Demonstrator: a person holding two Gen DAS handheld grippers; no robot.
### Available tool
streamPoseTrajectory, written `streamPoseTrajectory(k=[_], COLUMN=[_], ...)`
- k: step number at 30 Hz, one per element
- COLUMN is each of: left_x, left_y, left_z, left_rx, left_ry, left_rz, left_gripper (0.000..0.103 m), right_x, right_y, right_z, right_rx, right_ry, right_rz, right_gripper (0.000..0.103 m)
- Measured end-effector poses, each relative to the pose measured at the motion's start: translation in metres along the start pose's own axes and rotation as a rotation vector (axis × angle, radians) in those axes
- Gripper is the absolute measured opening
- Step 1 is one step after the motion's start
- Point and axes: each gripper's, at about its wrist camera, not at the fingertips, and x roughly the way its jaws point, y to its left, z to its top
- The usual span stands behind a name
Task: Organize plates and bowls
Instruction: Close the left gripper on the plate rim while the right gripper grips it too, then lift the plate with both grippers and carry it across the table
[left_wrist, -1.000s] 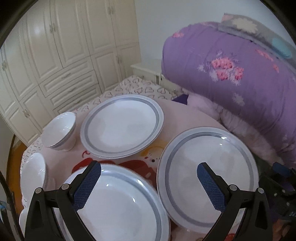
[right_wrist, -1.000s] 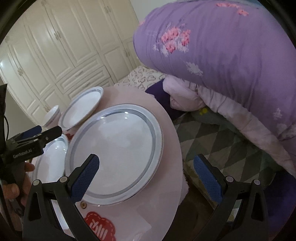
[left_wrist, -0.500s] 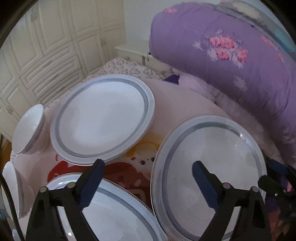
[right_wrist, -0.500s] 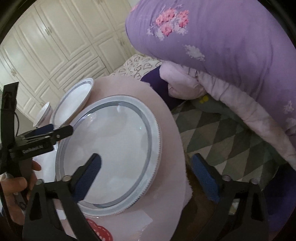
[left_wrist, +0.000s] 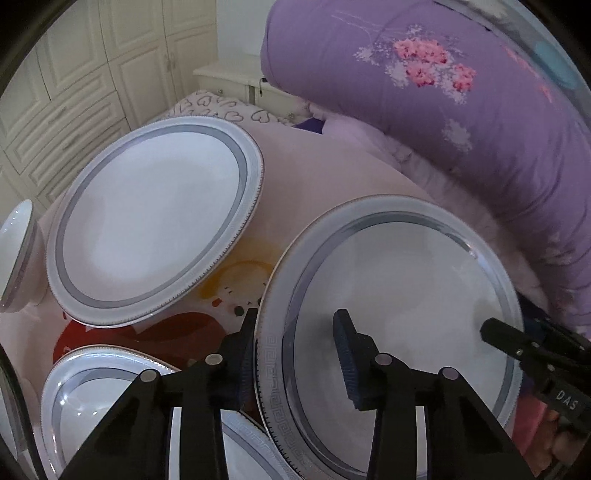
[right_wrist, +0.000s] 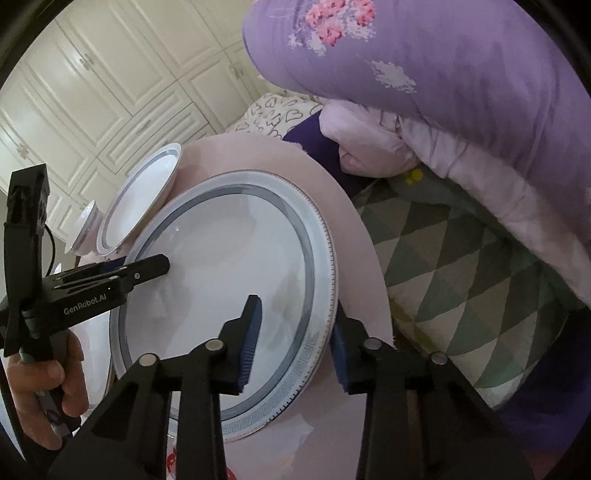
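Three white plates with grey-blue rims lie on a round pink table. The right plate (left_wrist: 399, 295) is straddled on its left rim by my left gripper (left_wrist: 295, 354), one finger outside the rim and one on the plate's face. My right gripper (right_wrist: 295, 343) straddles the same plate (right_wrist: 229, 273) on its right rim. Both sets of jaws are narrowed around the rim. A second plate (left_wrist: 155, 221) lies at the back left, a third plate (left_wrist: 103, 398) at the front left. A white bowl (left_wrist: 16, 251) stands at the far left.
A purple floral quilt (left_wrist: 443, 92) is piled on the bed right of the table. A checked green blanket (right_wrist: 461, 277) lies below the table's right edge (right_wrist: 369, 240). White wardrobe doors (right_wrist: 110, 74) stand behind. The hand holding the left gripper (right_wrist: 44, 376) is at the left.
Both grippers moved in onto the right plate and narrowed from wide open, each now straddling an opposite side of its rim.
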Motion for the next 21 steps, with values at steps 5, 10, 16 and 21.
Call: streamPoseTrajectory(k=[5, 10, 16, 21], left_x=[-0.004, -0.007, -0.009, -0.008], left_y=[0.001, -0.001, -0.003, -0.002], left_z=[-0.004, -0.004, -0.005, -0.005], left_rx=[-0.019, -0.015, -0.011, -0.019], left_ry=[-0.004, 0.0, -0.002, 0.002], left_rz=[-0.015, -0.014, -0.006, -0.011], left_gripper=[0.032, 0.032, 0.033, 0.034], right_x=[-0.003, -0.015, -0.003, 0.002], right_y=[-0.005, -0.009, -0.01, -0.013], right_z=[-0.002, -0.004, -0.006, -0.002], right_rx=[0.022, 0.046, 0.037, 0.047], right_ry=[0.0, -0.036, 0.014, 0.0], right_rz=[-0.002, 0.004, 0.058, 0.076], right_gripper=[0.023, 0.021, 0.021, 0.019])
